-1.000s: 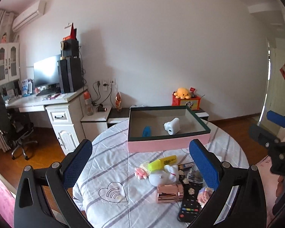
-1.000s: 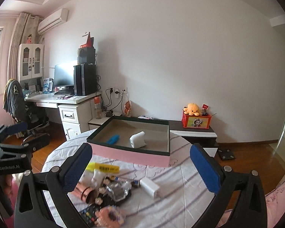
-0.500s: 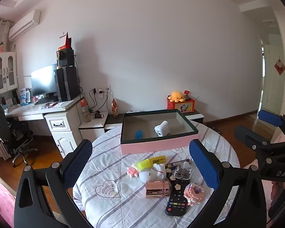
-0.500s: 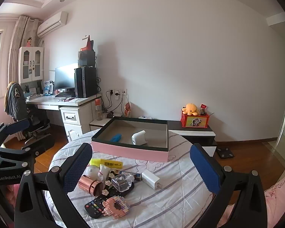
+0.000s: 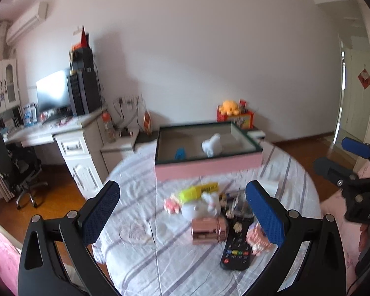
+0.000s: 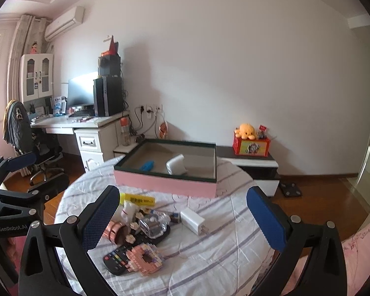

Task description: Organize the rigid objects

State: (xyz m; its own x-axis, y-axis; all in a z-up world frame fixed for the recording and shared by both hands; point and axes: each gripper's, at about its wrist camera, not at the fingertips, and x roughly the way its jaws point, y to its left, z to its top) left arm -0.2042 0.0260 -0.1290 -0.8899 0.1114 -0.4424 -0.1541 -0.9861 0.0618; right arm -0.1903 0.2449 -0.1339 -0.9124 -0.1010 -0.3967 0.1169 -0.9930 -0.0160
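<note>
Hovering: left tongs [image 5: 182,212] and right tongs [image 6: 182,215], both above the near edge of a round table [image 6: 234,241] with a striped cloth, neither touching anything.
Left tongs: jaws spread wide, nothing between the blue pads.
Right tongs: jaws spread wide as well, holding nothing.
Clutter: a loose heap lies ahead of and between the fingers of each pair of tongs.
Remote control [image 6: 125,254]: black, flat on the cloth, long axis running from near-left to far-right in the right wrist view, partly under other pieces.
Pink brick model [image 6: 145,259]: rests on the remote's near end.
Yellow highlighter [image 6: 138,199]: at the heap's far side, long axis crosswise, barcode label up; print too small to read.
White charger [image 6: 193,220]: right of the heap, prongs pointing toward the tongs.
Clear bottle [image 6: 154,223]: lying on its side in the heap.
Copper cylinder [image 6: 116,231]: on its side beside the right tongs' left finger.
Pink box [image 6: 165,182]: beyond the heap, open, holding a blue item [image 6: 146,165] and a white item [image 6: 176,165].
Writing: "GenRobot.AI" on the left tongs' body.
</note>
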